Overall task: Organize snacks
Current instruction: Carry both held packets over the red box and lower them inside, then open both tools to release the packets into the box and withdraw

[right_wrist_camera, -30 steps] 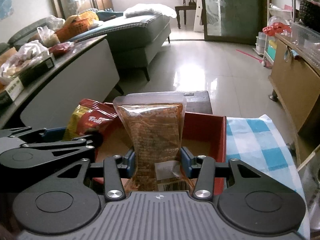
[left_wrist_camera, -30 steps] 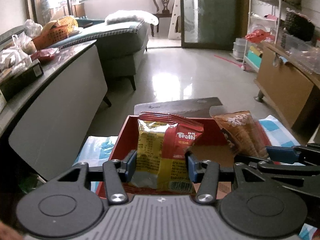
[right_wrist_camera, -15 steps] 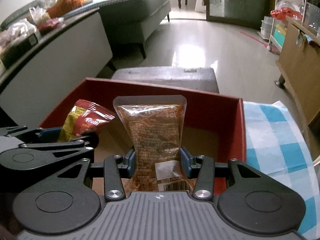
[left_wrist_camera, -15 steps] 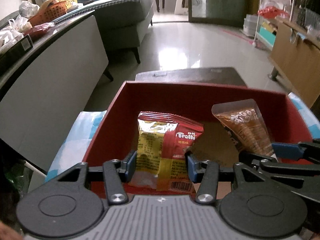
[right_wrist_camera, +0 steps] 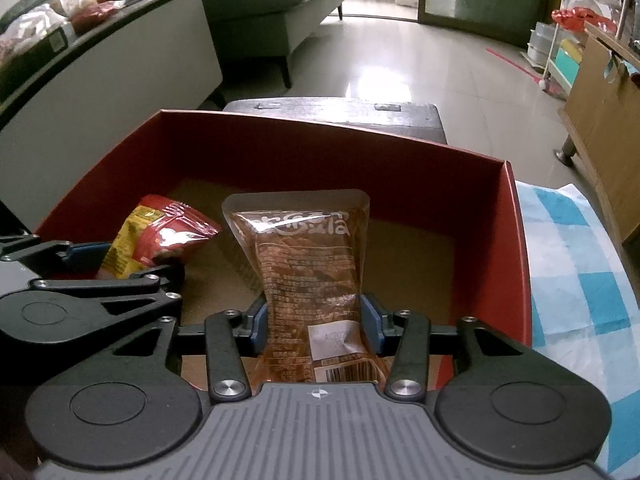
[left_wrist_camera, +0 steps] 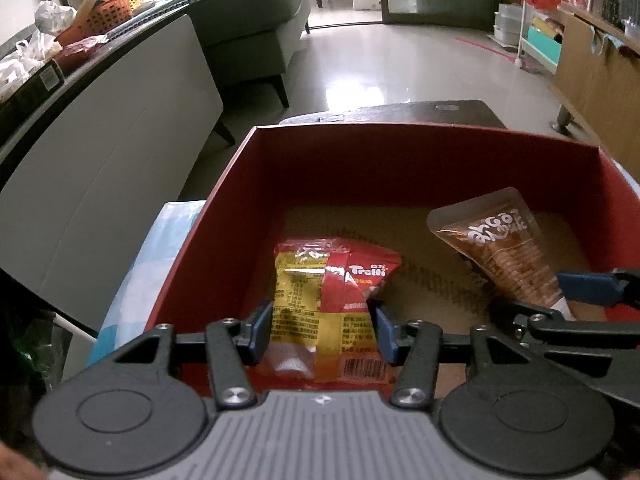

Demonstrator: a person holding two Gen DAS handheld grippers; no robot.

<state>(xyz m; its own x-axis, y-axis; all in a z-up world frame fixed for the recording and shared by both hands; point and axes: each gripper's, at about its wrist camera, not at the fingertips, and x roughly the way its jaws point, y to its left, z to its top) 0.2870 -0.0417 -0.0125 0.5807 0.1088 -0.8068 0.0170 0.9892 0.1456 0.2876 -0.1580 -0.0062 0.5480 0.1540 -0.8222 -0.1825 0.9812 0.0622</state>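
Since earlier frame: both grippers have come down into the red box, walls now filling both views; both packets now low over the floor.

Left wrist view: left gripper [left_wrist_camera: 318, 330] w/ jaws opening, red-yellow gummy packet [left_wrist_camera: 328, 304] still between the blue pads, pads at its edges, so grip easing. Packet sits near-left in red box [left_wrist_camera: 420, 152], lower end at or near the cardboard floor; contact can't be confirmed. Brown snack pouch [left_wrist_camera: 500, 248] at right, nipped by the right gripper's jaws.

Right wrist view: right gripper [right_wrist_camera: 316, 322] jaws narrow but starting to open, pouch [right_wrist_camera: 308, 264] between pads, upright, mid-box. Gummy packet [right_wrist_camera: 160, 236] to left, tilted. Checked cloth [right_wrist_camera: 576, 280] lies right of box, outside it.

Contents: box holds only these two packets, well apart; rest of floor bare.

Progress, judged: both packets delivered into box, release under way. Remaining: let go fully, withdraw. Further snacks to sort: none visible nearby.
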